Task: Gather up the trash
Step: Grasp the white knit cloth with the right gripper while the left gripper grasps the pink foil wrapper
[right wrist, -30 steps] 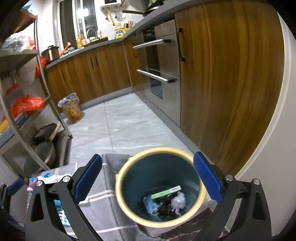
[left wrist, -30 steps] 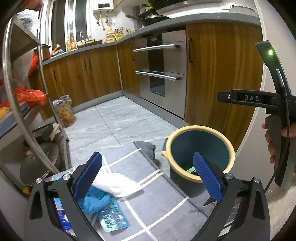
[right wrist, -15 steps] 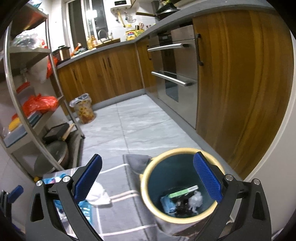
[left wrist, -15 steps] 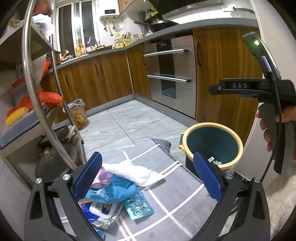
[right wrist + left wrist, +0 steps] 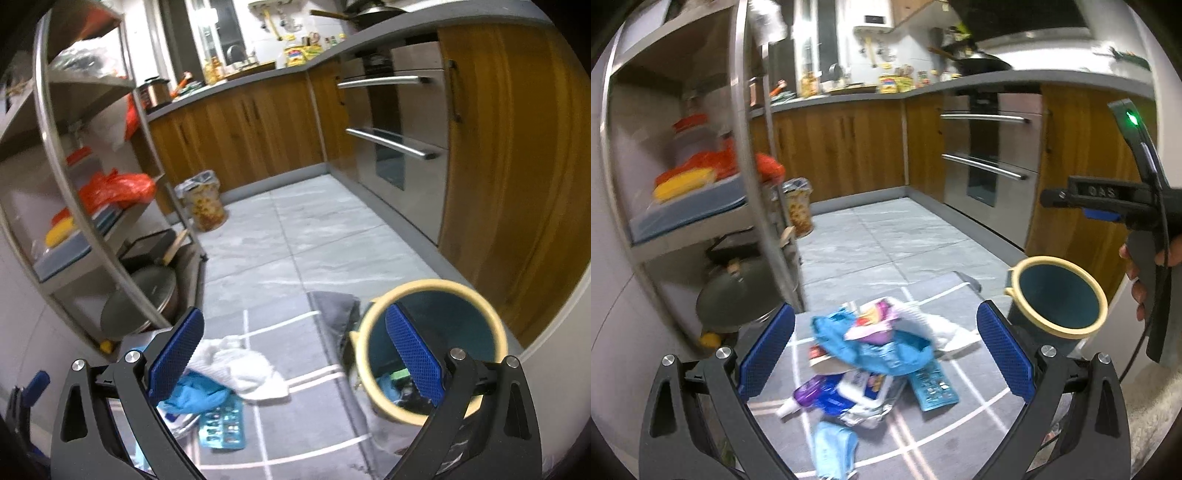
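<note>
A heap of trash [image 5: 871,350] lies on the grey striped mat [image 5: 942,435]: blue crumpled wrappers, a white cloth [image 5: 240,365], a teal blister pack [image 5: 932,386] and a purple tube [image 5: 809,397]. My left gripper [image 5: 884,354] hangs open above this heap, nothing between its blue pads. To the right stands a teal bin with a cream rim [image 5: 1058,301]. In the right wrist view my right gripper [image 5: 293,354] is open and empty, between the cloth and the bin [image 5: 430,350], which holds some trash [image 5: 399,384]. The right gripper's handle, held by a hand [image 5: 1145,266], shows at the left view's right edge.
A metal shelf rack [image 5: 701,192] with pots and orange bags stands at the left. Wooden cabinets and a steel oven [image 5: 993,155] line the back and right. A small lined waste basket [image 5: 798,210] sits on the tiled floor beyond the mat.
My left gripper has swung left and back, bringing the whole trash heap between its fingers. My right gripper has turned left, away from over the bin. Both stayed open.
</note>
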The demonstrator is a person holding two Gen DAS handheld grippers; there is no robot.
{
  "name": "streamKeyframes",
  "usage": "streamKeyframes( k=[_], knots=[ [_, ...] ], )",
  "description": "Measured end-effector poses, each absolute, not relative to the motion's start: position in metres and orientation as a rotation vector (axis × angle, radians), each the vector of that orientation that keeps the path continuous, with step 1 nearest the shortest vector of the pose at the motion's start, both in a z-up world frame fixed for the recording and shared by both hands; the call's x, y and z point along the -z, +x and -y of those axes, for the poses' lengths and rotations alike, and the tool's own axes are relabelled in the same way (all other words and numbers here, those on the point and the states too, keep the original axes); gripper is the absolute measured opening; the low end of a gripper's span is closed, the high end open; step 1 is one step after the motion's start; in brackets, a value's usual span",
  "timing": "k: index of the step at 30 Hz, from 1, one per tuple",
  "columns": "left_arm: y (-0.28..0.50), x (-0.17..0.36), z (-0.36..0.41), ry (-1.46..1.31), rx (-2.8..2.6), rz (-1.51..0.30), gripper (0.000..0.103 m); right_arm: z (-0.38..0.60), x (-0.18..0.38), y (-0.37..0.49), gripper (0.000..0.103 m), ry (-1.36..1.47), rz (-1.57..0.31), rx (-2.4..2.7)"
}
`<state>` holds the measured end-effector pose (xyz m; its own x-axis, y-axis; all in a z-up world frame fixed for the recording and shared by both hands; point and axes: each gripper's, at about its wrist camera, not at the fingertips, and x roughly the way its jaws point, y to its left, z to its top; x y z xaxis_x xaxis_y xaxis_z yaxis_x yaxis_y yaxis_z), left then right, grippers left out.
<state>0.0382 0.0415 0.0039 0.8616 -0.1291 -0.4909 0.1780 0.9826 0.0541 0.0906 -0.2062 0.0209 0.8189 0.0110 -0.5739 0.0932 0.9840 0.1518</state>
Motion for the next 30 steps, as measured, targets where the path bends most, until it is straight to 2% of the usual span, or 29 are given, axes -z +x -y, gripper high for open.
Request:
streamKeyframes(
  k=[13, 16, 19, 21, 27, 29, 30],
  knots=[
    [0.066, 0.02, -0.11, -0.004, 0.028, -0.591, 0.097, 0.131, 0.005, 0.138, 0.098, 0.033, -0.712, -0.194],
    [0.077, 0.029, -0.119, -0.027, 0.023, -0.62, 0.097, 0.118, 0.017, 0.151, 0.095, -0.02, -0.757, -0.255],
    [0.088, 0.038, -0.116, -0.032, 0.047, -0.643, 0.097, 0.112, 0.035, 0.167, 0.084, -0.037, -0.834, -0.285],
    [0.097, 0.043, -0.108, -0.028, 0.086, -0.656, 0.096, 0.115, 0.045, 0.175, 0.072, -0.026, -0.878, -0.29],
    [0.118, 0.052, -0.068, 0.082, 0.194, -0.668, 0.094, 0.126, 0.058, 0.188, 0.064, -0.004, -0.927, -0.303],
    [0.125, 0.058, -0.054, 0.126, 0.227, -0.681, 0.083, 0.13, 0.06, 0.192, 0.063, 0.01, -0.933, -0.301],
    [0.129, 0.06, -0.049, 0.138, 0.237, -0.689, 0.081, 0.133, 0.06, 0.194, 0.062, 0.024, -0.937, -0.298]
  ],
)
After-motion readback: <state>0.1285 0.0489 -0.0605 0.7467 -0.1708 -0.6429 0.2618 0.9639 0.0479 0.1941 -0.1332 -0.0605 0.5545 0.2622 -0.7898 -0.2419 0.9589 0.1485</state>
